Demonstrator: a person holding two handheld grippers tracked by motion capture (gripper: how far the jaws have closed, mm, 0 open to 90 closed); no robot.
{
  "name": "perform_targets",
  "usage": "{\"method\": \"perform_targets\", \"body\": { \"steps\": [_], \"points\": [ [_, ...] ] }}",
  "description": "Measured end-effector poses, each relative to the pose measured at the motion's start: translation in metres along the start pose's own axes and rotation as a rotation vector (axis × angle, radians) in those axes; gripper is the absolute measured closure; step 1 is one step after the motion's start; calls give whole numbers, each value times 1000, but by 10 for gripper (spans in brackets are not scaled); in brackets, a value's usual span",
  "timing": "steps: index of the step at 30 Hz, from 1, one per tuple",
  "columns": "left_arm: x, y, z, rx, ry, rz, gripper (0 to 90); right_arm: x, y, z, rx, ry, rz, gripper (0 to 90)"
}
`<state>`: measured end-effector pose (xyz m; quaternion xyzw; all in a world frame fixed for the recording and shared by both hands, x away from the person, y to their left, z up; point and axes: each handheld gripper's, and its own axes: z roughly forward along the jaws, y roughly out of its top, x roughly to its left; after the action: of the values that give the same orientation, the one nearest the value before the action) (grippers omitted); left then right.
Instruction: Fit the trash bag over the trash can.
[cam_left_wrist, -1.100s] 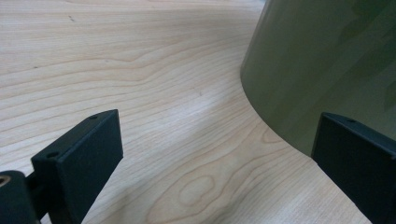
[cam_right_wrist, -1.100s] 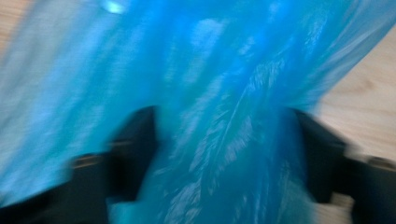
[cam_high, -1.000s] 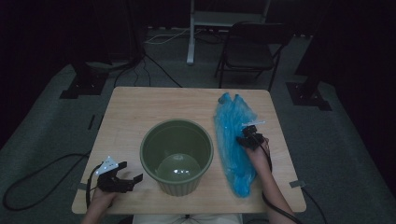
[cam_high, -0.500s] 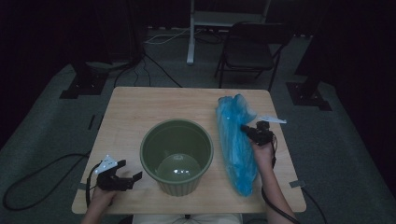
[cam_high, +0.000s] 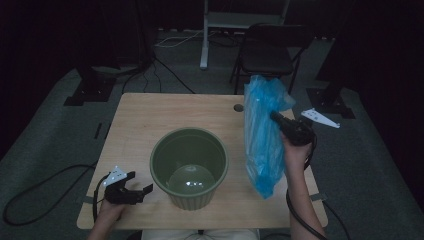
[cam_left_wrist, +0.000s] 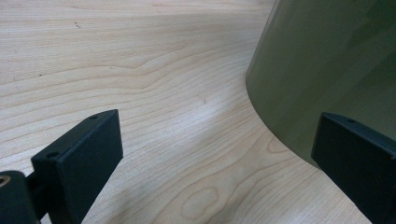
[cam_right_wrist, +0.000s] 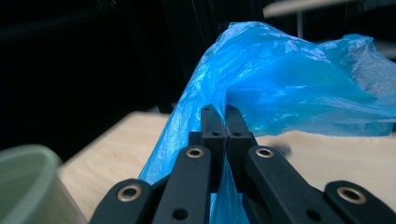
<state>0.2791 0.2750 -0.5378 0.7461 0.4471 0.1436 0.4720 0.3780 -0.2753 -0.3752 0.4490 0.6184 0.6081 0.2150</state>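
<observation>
Two grippers: one in each of the person's hands, at the near edge of the table (cam_high: 150, 115).
Left gripper (cam_high: 131, 192): resting low at the table's near left corner, jaws spread wide apart and holding nothing; in the left gripper view one jaw sits over bare wood and the other right beside the pot's wall.
Green pot (cam_high: 189, 167): upright near the middle of the table, closer to the person, just right of the left gripper; its inside looks bare.
Right gripper (cam_high: 278, 119): raised above the table's right side, jaws pressed together on a pinch of blue plastic, seen plainly in the right gripper view (cam_right_wrist: 225, 122).
Blue plastic bag (cam_high: 262, 137): hangs from the right gripper, crumpled top above the jaws, its lower end down near the table's right front edge, just right of the pot.
Folding chair (cam_high: 272, 52): on the floor beyond the table's far edge.
White post (cam_high: 205, 32): farther back, in the dark.
</observation>
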Motion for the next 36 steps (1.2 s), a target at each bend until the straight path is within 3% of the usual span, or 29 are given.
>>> {"method": "perform_targets", "body": {
  "steps": [5,8,13,19,27,34,36],
  "points": [
    [-1,0,0,3,3,6,26,29,36,-12,-129,28,-45,900],
    [-1,0,0,5,1,5,26,46,58,-14,-185,68,-62,900],
    [-1,0,0,8,6,13,26,75,86,-8,-249,137,-81,900],
    [-2,-1,1,13,2,16,26,104,107,9,-306,194,-84,900],
    [-2,-1,-1,8,2,17,26,130,109,48,-297,223,-86,900],
    [0,-3,-2,11,8,15,26,146,84,84,-238,197,-82,900],
    [0,-3,-2,11,10,16,26,152,73,91,-218,191,-106,900]
  ]
}}
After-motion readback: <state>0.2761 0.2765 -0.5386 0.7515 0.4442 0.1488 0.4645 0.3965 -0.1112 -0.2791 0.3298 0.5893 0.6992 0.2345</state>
